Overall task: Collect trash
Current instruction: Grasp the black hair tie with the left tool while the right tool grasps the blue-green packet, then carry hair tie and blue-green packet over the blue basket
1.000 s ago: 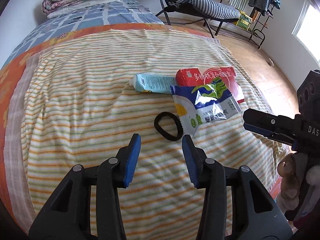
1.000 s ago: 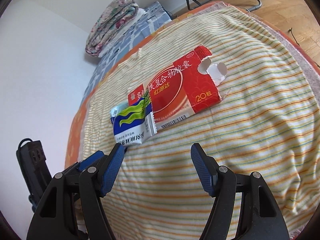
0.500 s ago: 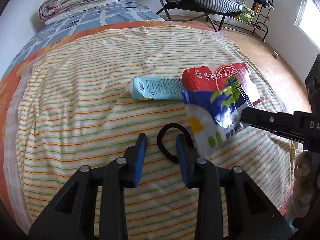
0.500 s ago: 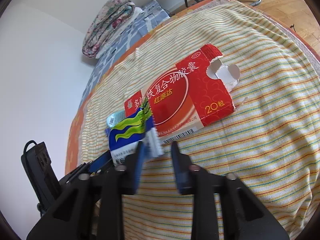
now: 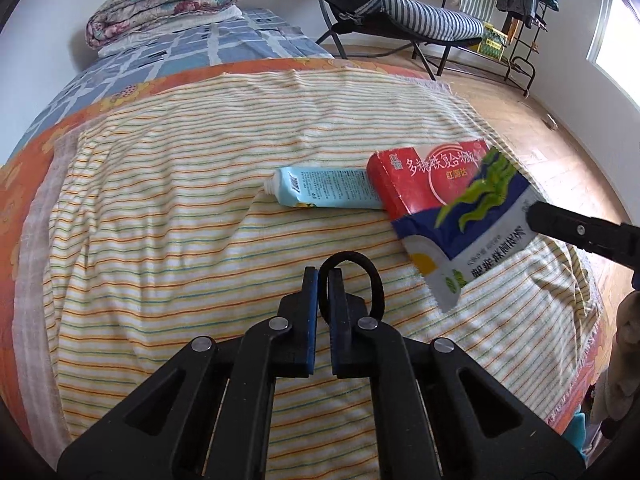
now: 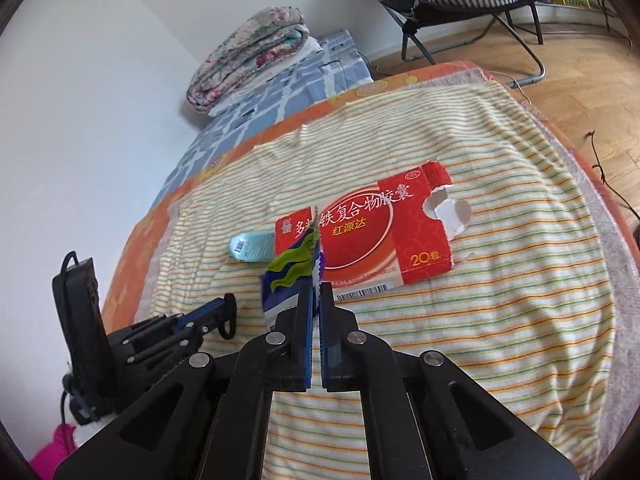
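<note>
My left gripper (image 5: 323, 276) is shut on a black hair tie (image 5: 362, 268) on the striped blanket (image 5: 180, 208). My right gripper (image 6: 315, 289) is shut on a blue, white and green wrapper (image 6: 290, 276) and lifts it off the bed; the wrapper (image 5: 472, 236) also shows in the left wrist view, held by the right gripper's fingers (image 5: 576, 228). A flattened red medicine box (image 6: 368, 236) lies on the blanket behind it, also in the left wrist view (image 5: 424, 180). A light blue tube (image 5: 324, 188) lies left of the box, also in the right wrist view (image 6: 252, 245).
A folded quilt (image 5: 164, 4) sits at the head of the bed. A black folding chair with a striped cushion (image 5: 400, 16) stands on the wooden floor (image 5: 560, 132) beyond the bed. The bed's right edge is close to the red box.
Both grippers closed. The left one moved forward and shut on the hair tie. The right one shut on the wrapper and lifted it.
</note>
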`<state>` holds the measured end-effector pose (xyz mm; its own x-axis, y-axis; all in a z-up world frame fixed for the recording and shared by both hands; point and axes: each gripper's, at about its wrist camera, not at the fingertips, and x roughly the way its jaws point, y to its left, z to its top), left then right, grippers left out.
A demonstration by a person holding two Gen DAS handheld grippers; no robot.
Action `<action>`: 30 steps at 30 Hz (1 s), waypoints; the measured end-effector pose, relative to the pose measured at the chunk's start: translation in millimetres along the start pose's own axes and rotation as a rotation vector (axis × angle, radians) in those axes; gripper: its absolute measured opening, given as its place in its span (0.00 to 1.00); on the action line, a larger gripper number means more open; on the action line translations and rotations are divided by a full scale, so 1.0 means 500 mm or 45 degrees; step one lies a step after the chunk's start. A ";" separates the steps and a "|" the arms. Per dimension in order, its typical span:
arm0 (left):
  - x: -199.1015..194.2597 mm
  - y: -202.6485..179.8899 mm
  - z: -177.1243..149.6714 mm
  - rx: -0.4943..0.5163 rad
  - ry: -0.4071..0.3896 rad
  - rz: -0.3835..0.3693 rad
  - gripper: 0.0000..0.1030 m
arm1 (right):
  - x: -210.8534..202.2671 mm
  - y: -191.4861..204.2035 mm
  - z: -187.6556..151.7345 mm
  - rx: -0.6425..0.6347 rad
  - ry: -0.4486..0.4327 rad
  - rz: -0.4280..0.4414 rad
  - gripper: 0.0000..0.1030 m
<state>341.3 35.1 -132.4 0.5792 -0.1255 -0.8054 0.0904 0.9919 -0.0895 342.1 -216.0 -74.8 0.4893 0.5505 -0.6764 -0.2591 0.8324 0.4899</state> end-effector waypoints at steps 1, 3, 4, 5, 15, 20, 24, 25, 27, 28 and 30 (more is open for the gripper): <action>-0.006 0.002 0.000 -0.003 -0.006 0.001 0.03 | -0.005 0.000 0.000 -0.008 -0.004 -0.004 0.01; -0.016 0.004 0.000 -0.001 -0.012 0.008 0.03 | -0.012 0.001 -0.003 -0.029 -0.006 -0.015 0.01; -0.021 0.005 -0.001 -0.002 -0.014 0.008 0.03 | -0.017 -0.001 -0.006 -0.035 -0.009 -0.019 0.01; -0.027 0.005 -0.003 -0.002 -0.017 0.005 0.03 | -0.021 -0.003 -0.008 -0.037 -0.011 -0.020 0.01; -0.116 -0.011 -0.042 0.010 -0.038 -0.006 0.03 | -0.093 0.020 -0.046 -0.080 -0.032 0.010 0.01; -0.169 -0.015 -0.068 0.010 -0.062 0.003 0.03 | -0.135 0.041 -0.075 -0.122 -0.037 0.016 0.01; -0.207 -0.022 -0.096 0.026 -0.070 0.007 0.03 | -0.165 0.058 -0.097 -0.148 -0.043 0.024 0.01; -0.214 -0.025 -0.103 0.033 -0.070 0.008 0.03 | -0.171 0.063 -0.103 -0.159 -0.042 0.024 0.01; -0.229 -0.031 -0.119 0.040 -0.067 0.006 0.03 | -0.184 0.074 -0.116 -0.186 -0.042 0.023 0.01; -0.237 -0.034 -0.128 0.043 -0.067 0.001 0.03 | -0.192 0.081 -0.125 -0.201 -0.042 0.025 0.01; -0.250 -0.040 -0.143 0.048 -0.066 -0.003 0.03 | -0.204 0.091 -0.137 -0.218 -0.042 0.032 0.01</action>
<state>209.2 32.6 -71.7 0.6198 -0.1298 -0.7739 0.1219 0.9902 -0.0685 223.2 -230.0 -21.1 0.5071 0.5711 -0.6455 -0.4085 0.8187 0.4035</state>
